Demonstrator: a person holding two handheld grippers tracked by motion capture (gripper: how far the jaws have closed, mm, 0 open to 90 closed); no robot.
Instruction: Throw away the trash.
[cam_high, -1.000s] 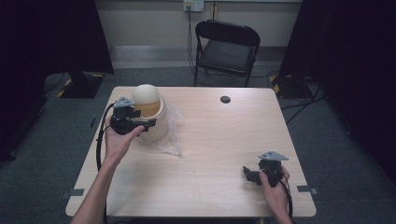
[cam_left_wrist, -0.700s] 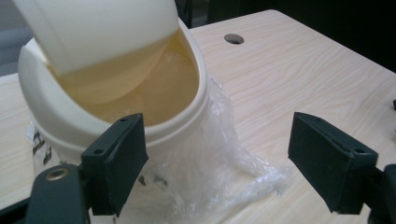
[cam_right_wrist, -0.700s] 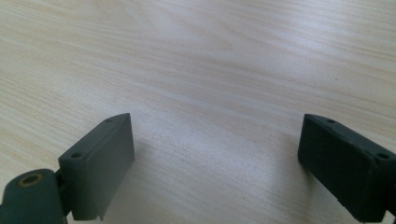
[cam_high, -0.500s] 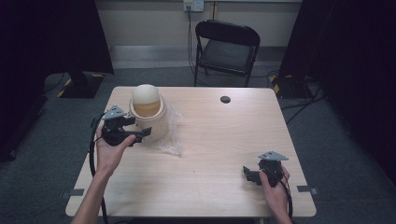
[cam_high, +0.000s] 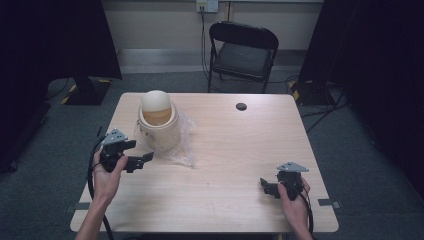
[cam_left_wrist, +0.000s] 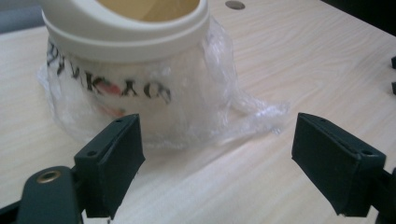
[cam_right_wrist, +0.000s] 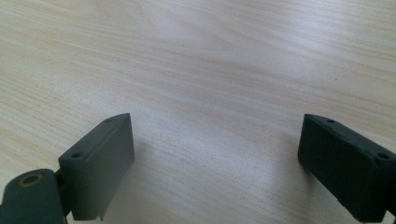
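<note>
Cream tub wrapped in clear plastic stands on the table's far left. Left gripper is just beside it, jaws wide and empty. Right gripper, also wide, rests near-right.

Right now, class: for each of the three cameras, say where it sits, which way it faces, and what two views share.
High view: above the person's side, facing forward and down on the table; both forearms, left claw, right claw.
Left gripper view: on the left claw, facing the cream container in clear plastic wrap; open jaws.
Right gripper view: on the right claw, facing bare tabletop; open jaws.
Shared: high and left gripper views show the container.
</note>
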